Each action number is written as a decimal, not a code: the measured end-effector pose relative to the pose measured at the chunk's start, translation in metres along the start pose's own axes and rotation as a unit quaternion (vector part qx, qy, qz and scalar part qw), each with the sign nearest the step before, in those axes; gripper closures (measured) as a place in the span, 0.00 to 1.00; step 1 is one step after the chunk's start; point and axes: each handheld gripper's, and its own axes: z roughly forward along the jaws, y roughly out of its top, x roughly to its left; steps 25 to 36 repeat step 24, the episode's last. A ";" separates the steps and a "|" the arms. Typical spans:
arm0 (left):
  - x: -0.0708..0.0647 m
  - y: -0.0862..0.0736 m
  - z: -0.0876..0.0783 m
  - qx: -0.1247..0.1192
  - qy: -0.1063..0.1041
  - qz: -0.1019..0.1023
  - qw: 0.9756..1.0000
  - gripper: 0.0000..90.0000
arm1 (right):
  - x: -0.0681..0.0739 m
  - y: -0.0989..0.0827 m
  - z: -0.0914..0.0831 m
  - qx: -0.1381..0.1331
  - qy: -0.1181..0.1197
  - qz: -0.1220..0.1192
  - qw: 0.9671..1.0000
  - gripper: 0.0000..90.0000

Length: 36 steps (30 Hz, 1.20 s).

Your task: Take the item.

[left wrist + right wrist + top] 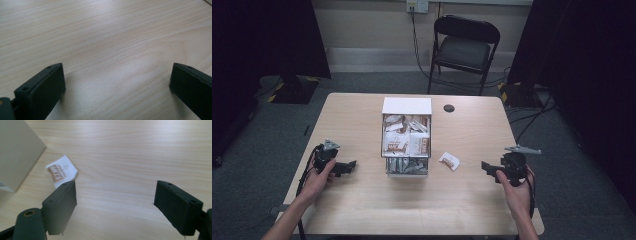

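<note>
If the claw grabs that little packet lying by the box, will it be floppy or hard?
Probably floppy: the packet looks thin and flat, like a small paper sachet. It likely weighs very little, so a nudge might slide it across the smooth table. Lying flat, it shouldn't roll.

A pale wood-grain worktop (362,210) is being shown across the middle of the high view. At its centre a white box (406,106) packed with sachets is being carried. Just to the lower right of the box a single small packet (449,160) is lying flat. Toward the upper edge a dark round grommet (449,108) is being seen.
</note>
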 end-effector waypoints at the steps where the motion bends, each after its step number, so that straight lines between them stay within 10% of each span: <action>1: 0.000 0.000 0.000 0.000 0.000 0.001 1.000 0.00 | -0.005 -0.004 0.000 0.005 -0.007 0.003 1.000 0.20; 15: 0.000 0.000 0.000 0.002 -0.002 0.002 1.000 0.00 | -0.032 -0.039 0.023 0.068 -0.096 0.014 0.993 0.17; 21: 0.000 0.000 0.000 0.002 -0.002 0.002 1.000 0.00 | -0.028 -0.054 0.030 -0.009 -0.131 0.008 0.991 0.14; 36: 0.000 0.000 0.000 0.002 -0.002 0.001 1.000 0.00 | -0.025 -0.055 0.029 -0.011 -0.145 0.017 0.989 0.14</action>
